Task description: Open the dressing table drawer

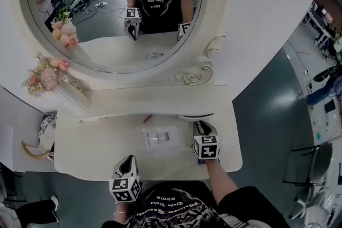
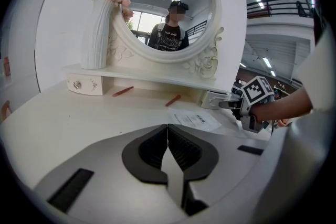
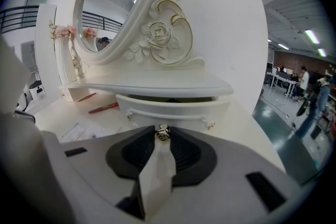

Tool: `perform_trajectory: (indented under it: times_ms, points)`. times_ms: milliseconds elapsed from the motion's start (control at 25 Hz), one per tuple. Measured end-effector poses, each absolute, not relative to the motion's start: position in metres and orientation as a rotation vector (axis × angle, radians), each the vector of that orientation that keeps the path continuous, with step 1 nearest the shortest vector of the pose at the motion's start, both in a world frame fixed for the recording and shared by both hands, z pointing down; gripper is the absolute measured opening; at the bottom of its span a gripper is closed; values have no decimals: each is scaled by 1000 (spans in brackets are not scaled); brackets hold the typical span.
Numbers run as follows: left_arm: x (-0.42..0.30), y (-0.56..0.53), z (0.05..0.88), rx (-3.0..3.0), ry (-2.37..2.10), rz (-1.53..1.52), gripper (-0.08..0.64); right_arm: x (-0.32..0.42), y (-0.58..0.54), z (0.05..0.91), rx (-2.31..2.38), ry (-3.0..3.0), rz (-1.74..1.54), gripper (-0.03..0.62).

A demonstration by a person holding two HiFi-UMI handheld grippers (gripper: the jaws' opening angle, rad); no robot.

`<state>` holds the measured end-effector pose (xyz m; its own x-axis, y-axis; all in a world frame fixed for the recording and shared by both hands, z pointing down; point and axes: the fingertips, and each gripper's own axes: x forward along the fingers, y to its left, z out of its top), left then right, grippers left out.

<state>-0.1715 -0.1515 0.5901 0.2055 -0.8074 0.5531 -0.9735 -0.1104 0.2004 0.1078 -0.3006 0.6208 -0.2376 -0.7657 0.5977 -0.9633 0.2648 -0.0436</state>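
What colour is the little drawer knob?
The knob is metallic gold; it shows clearest in the right gripper view.

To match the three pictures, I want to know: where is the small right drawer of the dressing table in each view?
Head view: drawer just right of centre, under the shelf, at the right tongs.
Left gripper view: right of centre, below the rose carving.
Right gripper view: centre, its knob between the right tongs.
Shared landmark: the round mirror.
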Motion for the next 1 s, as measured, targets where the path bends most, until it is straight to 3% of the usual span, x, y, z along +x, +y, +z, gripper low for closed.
perform_trajectory:
  times_ms: [1000]
  points:
    - [-179, -148, 590, 1947, -1683, 396, 17, 109, -290, 622, 1558, -2074, 551, 98]
